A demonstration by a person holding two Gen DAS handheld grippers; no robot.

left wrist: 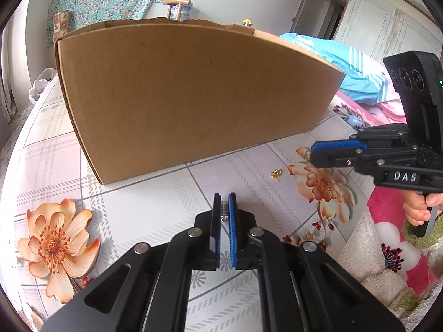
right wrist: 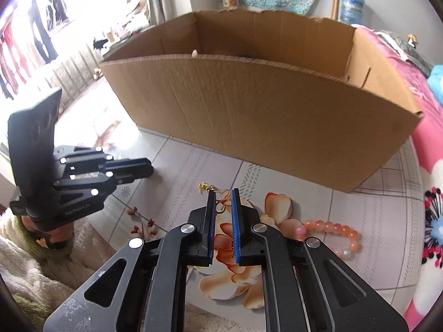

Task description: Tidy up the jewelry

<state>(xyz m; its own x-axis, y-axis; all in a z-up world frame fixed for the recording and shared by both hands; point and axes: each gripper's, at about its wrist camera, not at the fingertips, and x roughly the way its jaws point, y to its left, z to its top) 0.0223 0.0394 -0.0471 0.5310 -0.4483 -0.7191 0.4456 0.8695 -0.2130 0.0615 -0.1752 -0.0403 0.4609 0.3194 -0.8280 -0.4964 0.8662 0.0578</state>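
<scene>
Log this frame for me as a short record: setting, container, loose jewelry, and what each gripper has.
setting: floral patterned tablecloth
container: open brown cardboard box, upright on the cloth, contents mostly hidden
loose jewelry: pink-orange beaded bracelet lying on the cloth, apart from the box
left gripper: shut on a small silver metal piece, type unclear
right gripper: shut on a thin gold chain; small gold charm on the chain beyond the tips

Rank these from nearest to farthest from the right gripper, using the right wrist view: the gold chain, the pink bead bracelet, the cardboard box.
From the right gripper:
1. gold chain, between its fingertips.
2. pink bead bracelet, lying on the table to its right.
3. cardboard box, standing open beyond it, at the table's far side.
</scene>
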